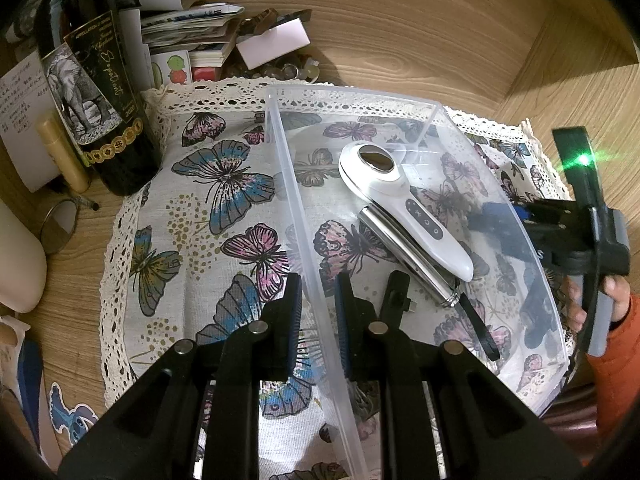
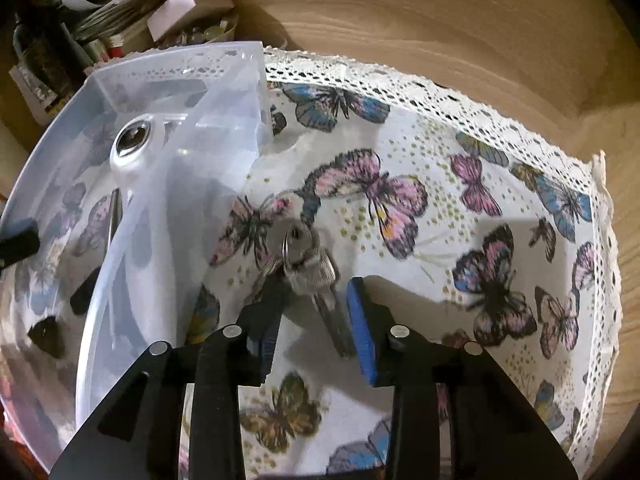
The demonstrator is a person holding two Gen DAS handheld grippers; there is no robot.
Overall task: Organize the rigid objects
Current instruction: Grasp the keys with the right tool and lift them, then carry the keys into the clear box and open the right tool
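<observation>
We see a clear glossy plastic bin [image 1: 296,216], a lace-edged printed cloth [image 2: 460,152], shiny metal keys [image 2: 312,264], and a matt wood-grain surface [image 1: 420,20].

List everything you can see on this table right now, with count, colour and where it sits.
bin: one, clear plastic, on the cloth
wand: one, white handheld device, inside the bin
metal tube: one, silver, in the bin, partly under the wand
black pieces: at least two, in the bin near the tube
keys: one bunch, silver, on the cloth outside the bin
cloth: one, white with butterflies and lace edge, on the wooden table
bottle: one, dark, elephant label, beside the cloth
clutter: pile of papers, cards and boxes, behind the cloth
left gripper: open, jaws astride the bin wall
right gripper: open, around the keys
</observation>
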